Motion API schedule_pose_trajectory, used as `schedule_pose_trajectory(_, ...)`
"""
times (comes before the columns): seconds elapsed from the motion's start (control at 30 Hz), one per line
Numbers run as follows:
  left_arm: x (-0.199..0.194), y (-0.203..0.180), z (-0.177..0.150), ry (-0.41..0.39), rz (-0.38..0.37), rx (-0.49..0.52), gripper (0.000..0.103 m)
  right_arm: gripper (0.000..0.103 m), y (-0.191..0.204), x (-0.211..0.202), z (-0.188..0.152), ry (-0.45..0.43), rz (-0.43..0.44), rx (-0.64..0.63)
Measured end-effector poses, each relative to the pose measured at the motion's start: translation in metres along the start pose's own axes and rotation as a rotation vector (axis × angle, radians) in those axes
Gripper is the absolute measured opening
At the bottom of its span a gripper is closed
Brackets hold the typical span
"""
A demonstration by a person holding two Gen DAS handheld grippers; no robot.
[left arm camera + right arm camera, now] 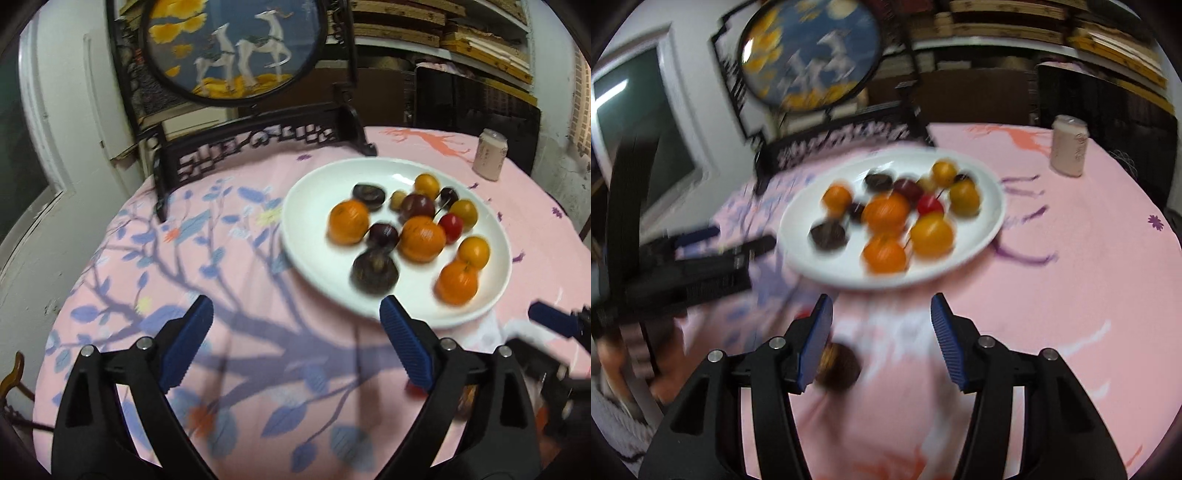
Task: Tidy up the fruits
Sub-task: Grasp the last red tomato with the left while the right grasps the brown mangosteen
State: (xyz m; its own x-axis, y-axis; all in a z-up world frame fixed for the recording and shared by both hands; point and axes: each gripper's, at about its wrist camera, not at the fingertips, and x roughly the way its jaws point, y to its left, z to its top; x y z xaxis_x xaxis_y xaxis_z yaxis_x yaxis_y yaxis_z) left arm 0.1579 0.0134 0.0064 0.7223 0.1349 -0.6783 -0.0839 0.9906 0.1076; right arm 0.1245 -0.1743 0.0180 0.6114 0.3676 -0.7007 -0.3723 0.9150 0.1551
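A white plate on the pink flowered cloth holds several fruits: an orange, a dark mangosteen, a red cherry and a yellow plum among them. My left gripper is open wide over bare cloth just short of the plate's near rim, with nothing between its fingers. My right gripper is open too, in front of the plate. A dark round fruit lies on the cloth beside its left finger, partly hidden by it; the right pad is well apart from it.
A dark carved stand with a round deer picture rises behind the plate. A pale can stands at the far right. The left gripper shows blurred left of the plate. Red and orange blurs lie behind my left gripper's right finger.
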Motion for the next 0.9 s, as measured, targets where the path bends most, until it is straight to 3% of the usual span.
schedule_pose_trajectory(0.17,-0.007,0.020,-0.014,0.024,0.058,-0.050,0.098,0.056,0.035,0.009,-0.021,0.064,-0.010,-0.142)
schedule_pose_trajectory(0.4,-0.009,0.038,-0.016,0.045,0.030,-0.125,0.098,0.053,0.045,0.018,-0.028,0.089,-0.011,-0.174)
schedule_pose_trajectory(0.6,-0.013,0.025,-0.016,0.033,0.007,-0.074,0.098,0.040,0.045,0.027,-0.026,0.116,-0.026,-0.160)
schedule_pose_trajectory(0.73,-0.016,0.011,-0.019,0.025,-0.041,-0.025,0.098,0.040,0.040,0.020,-0.025,0.113,-0.068,-0.168)
schedule_pose_trajectory(0.9,-0.020,-0.016,-0.026,0.017,-0.112,0.072,0.098,0.040,-0.011,-0.003,-0.006,0.034,-0.161,0.008)
